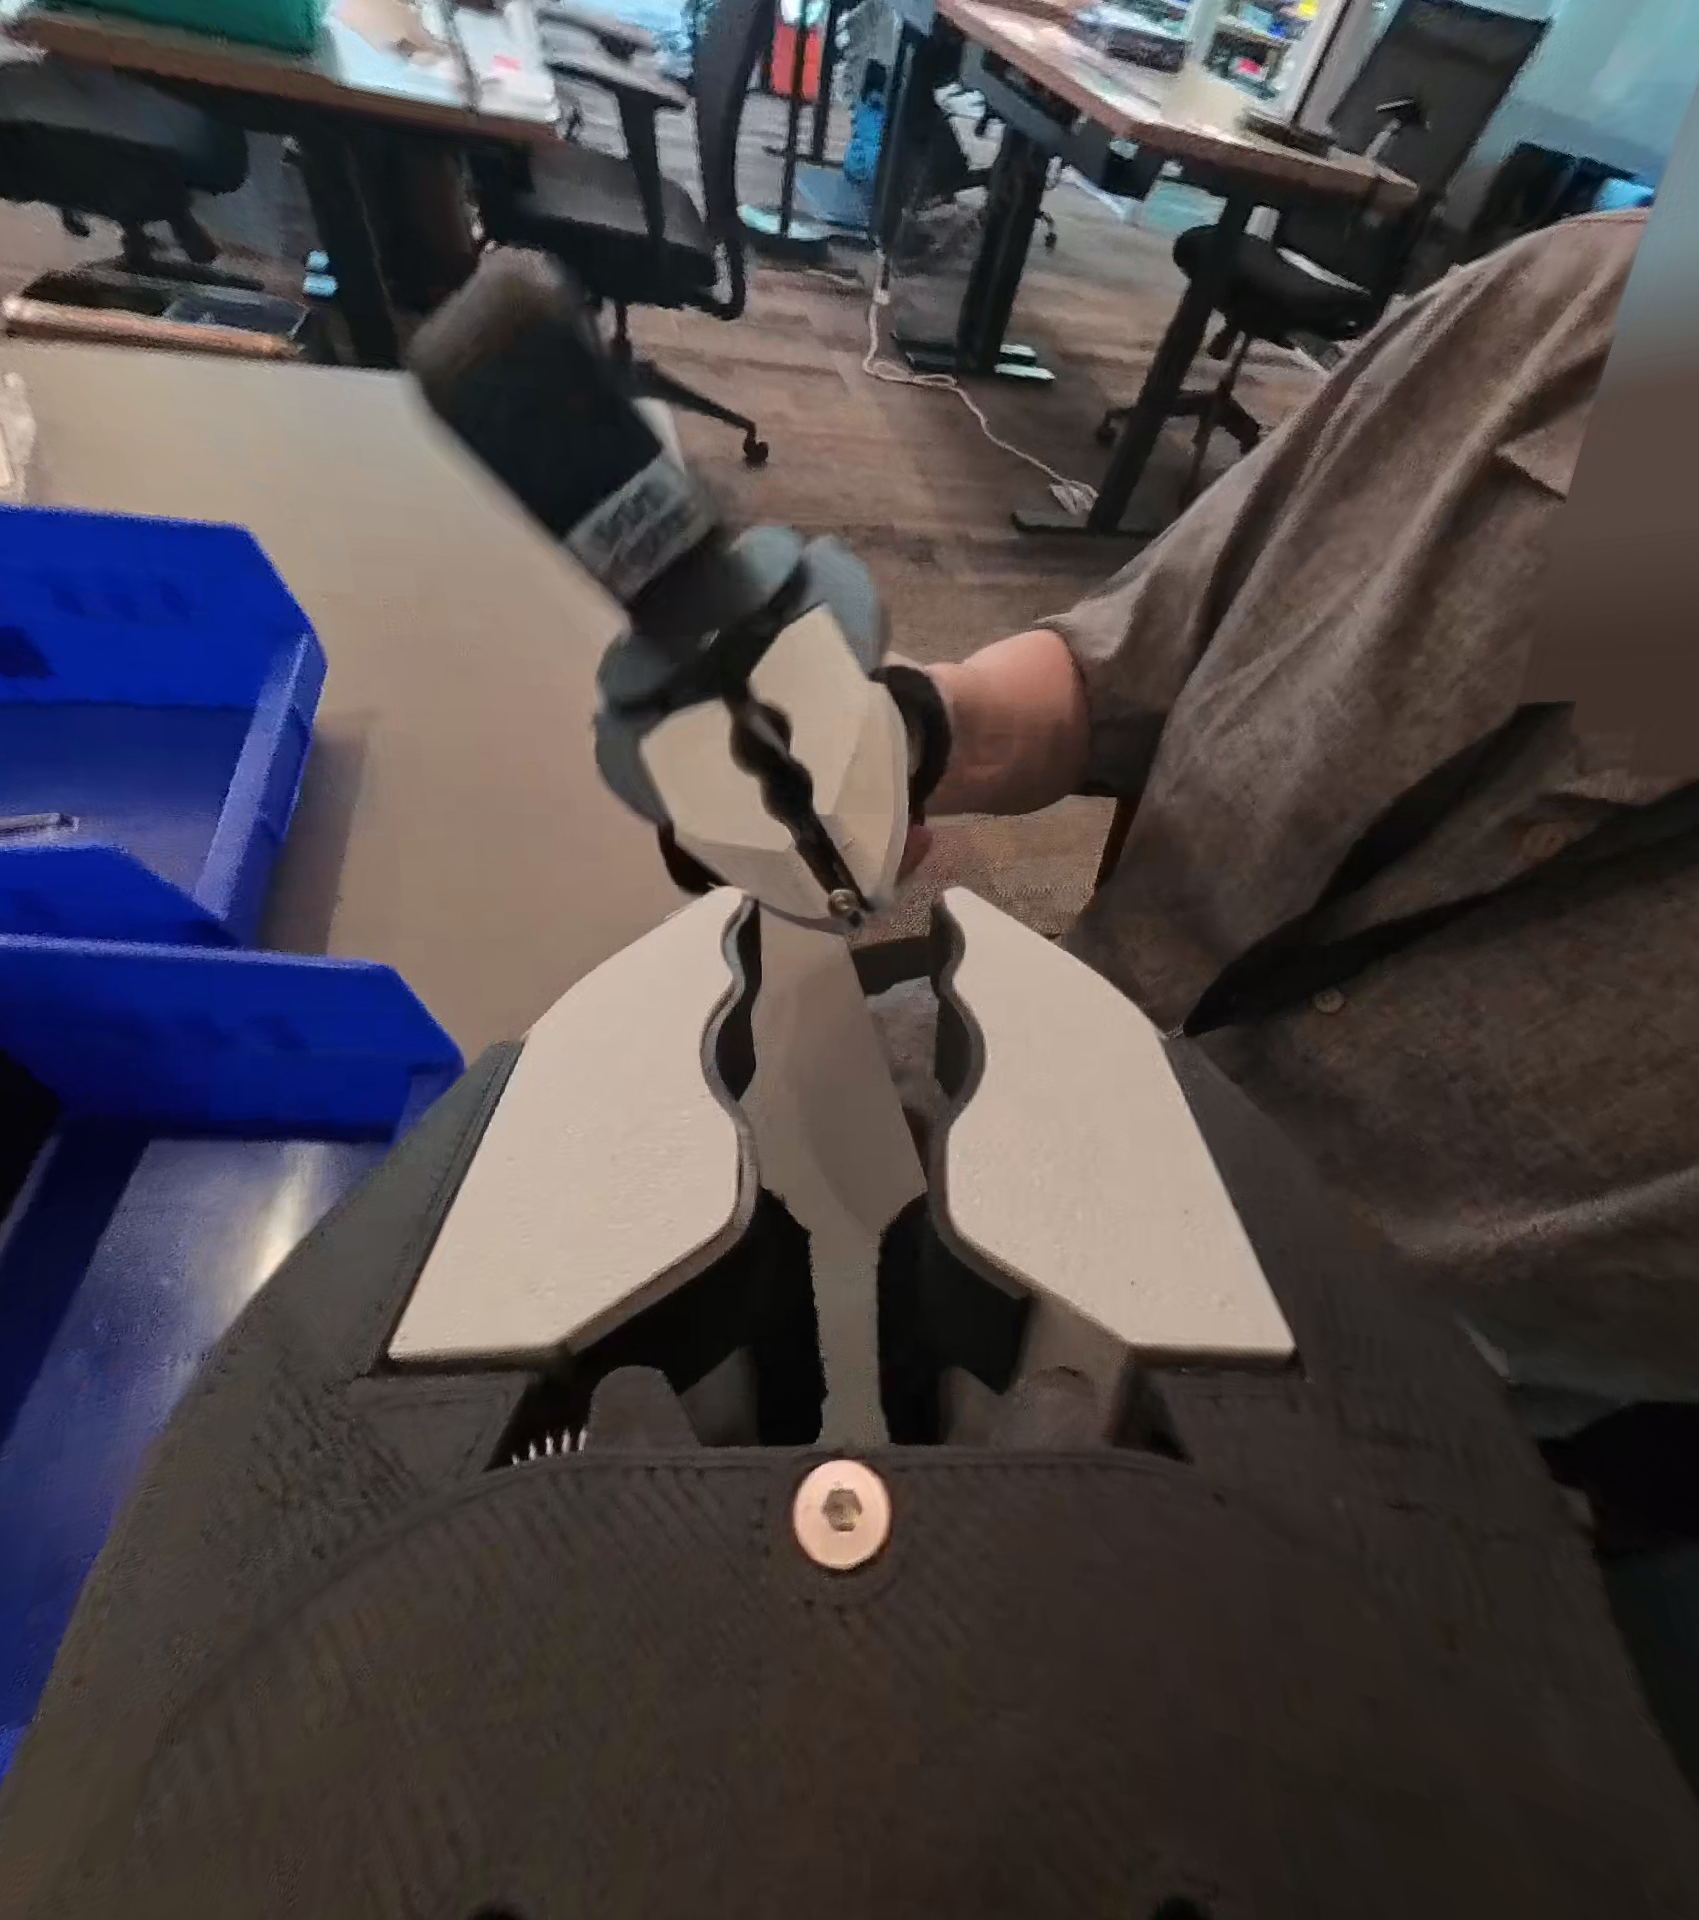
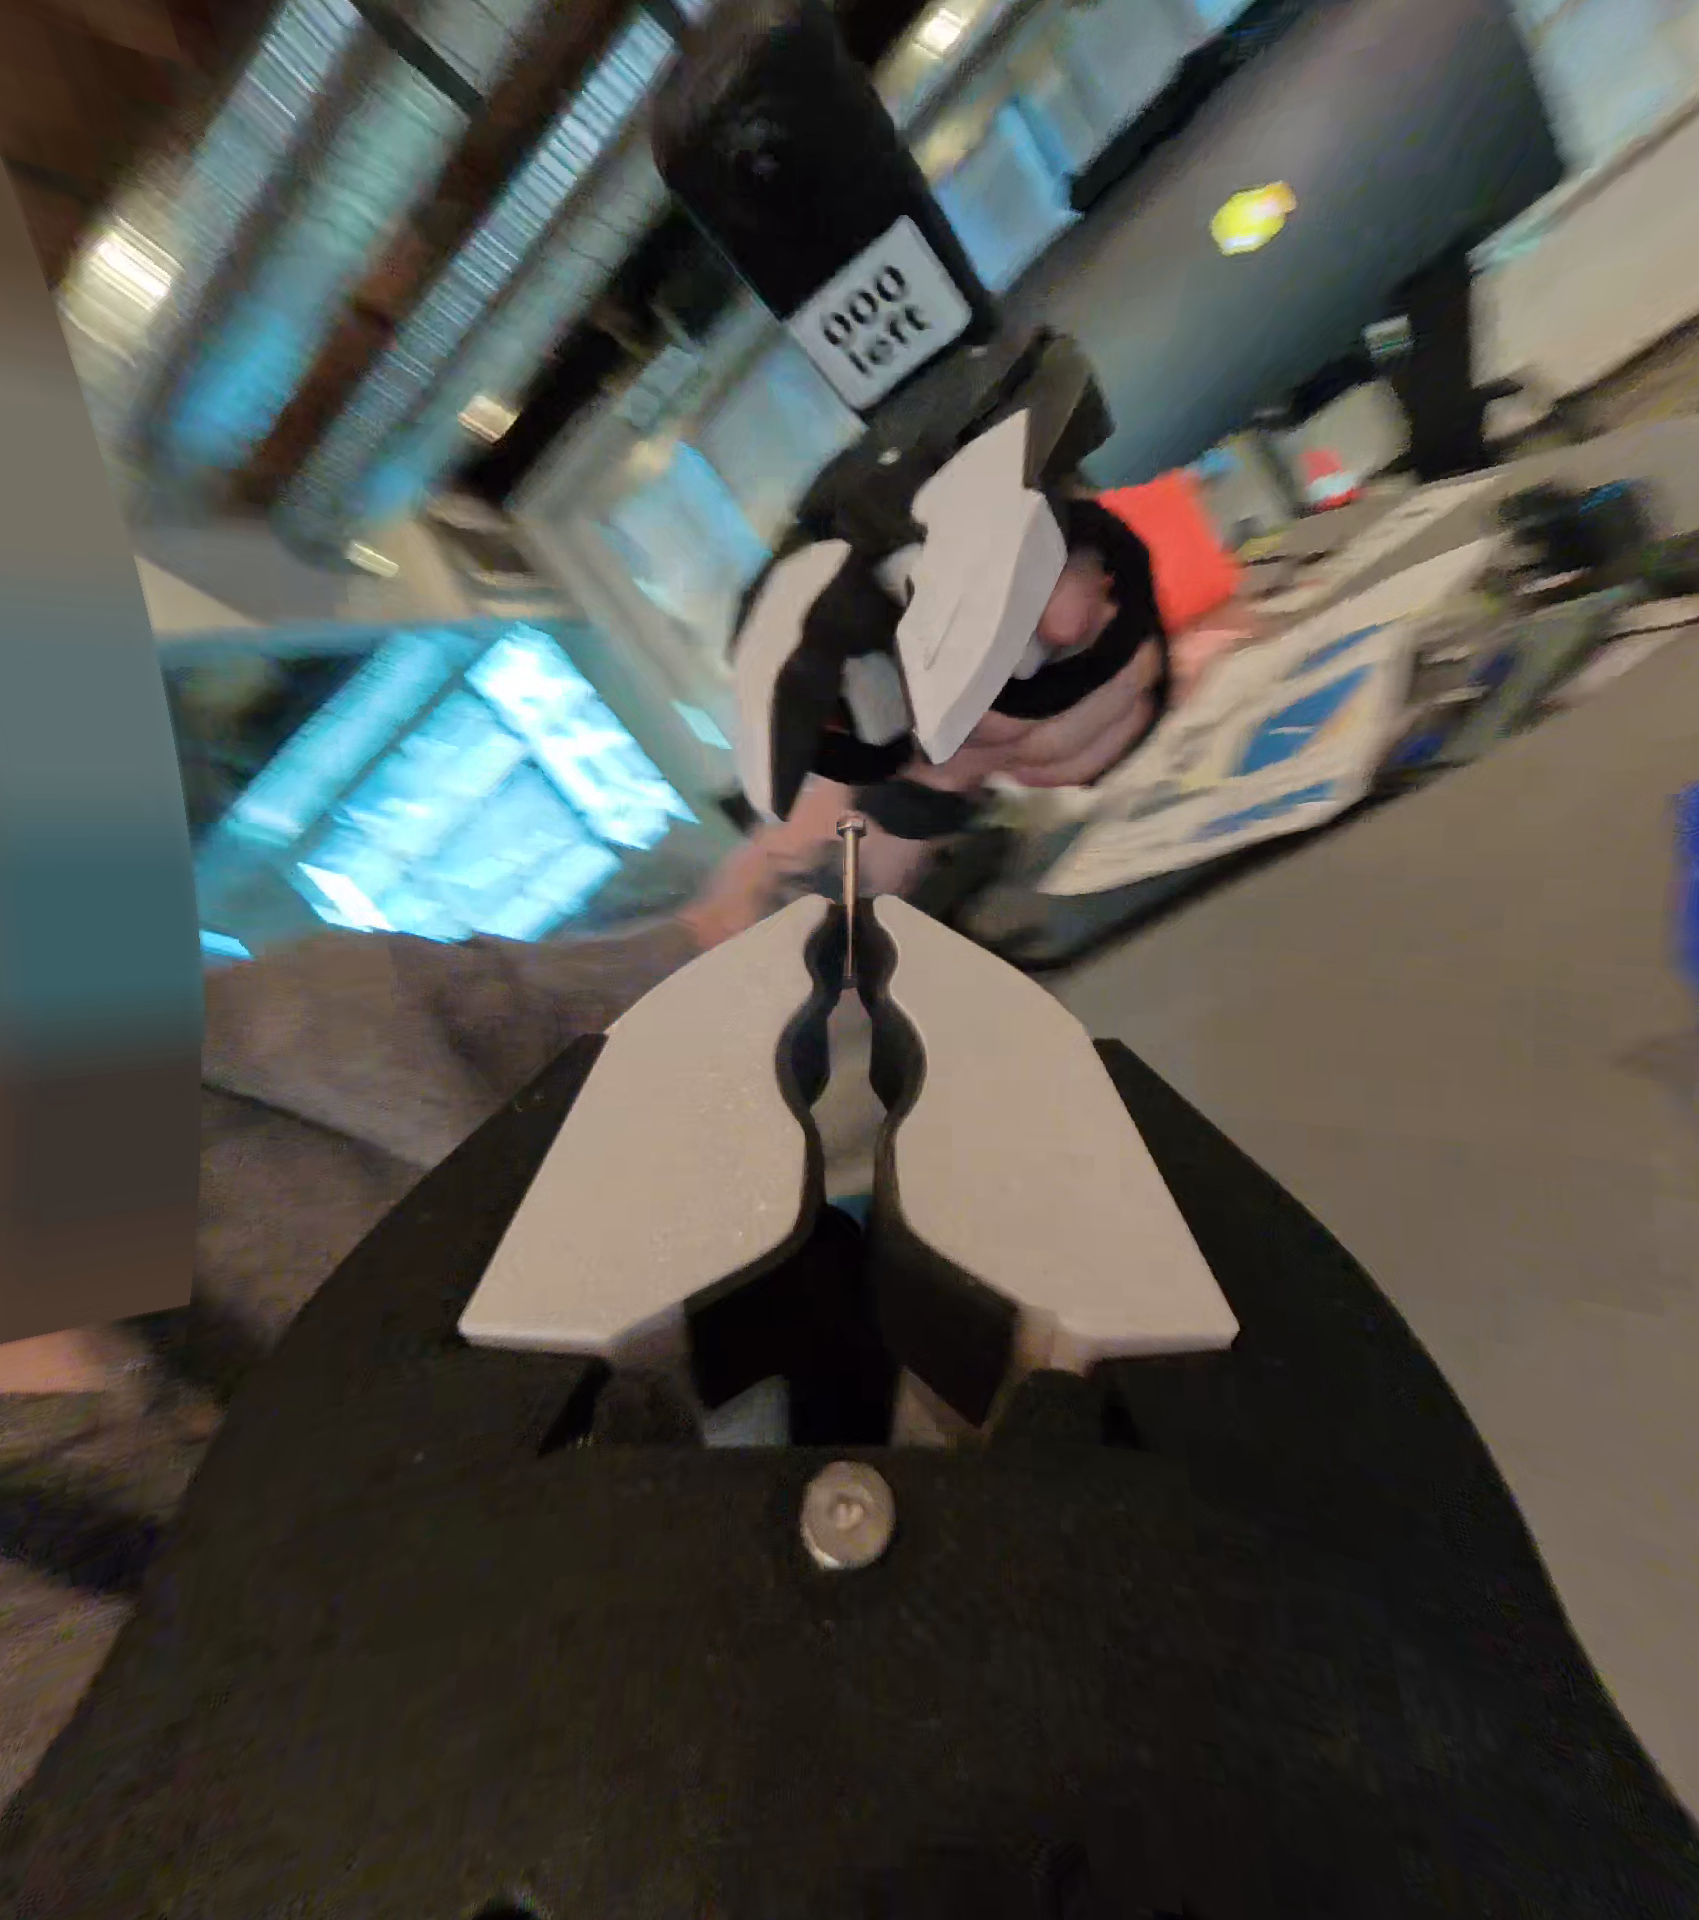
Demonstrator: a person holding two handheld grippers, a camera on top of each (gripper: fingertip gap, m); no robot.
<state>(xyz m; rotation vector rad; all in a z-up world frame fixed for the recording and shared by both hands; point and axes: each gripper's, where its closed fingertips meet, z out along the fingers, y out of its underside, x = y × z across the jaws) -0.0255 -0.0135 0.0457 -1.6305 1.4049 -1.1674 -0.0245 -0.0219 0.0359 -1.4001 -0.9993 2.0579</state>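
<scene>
Right gripper pinched together on a thin metal screw, head sticking out past the fingertips, lower shank hidden between the wavy inner edges. Seen from the left wrist view as well, tips pointing toward the camera, screw head just showing. Left gripper spread apart, holding nothing, right beside the screw end; across in the right wrist view, tilted and partly blurred, fingers likewise apart. Hand behind the right gripper, mostly covered by it, with a grey sleeve. Blue bins at the left on a grey table, cut off by the frame edge, contents too small to tell. Background of the right wrist view smeared, hard to make out.
</scene>
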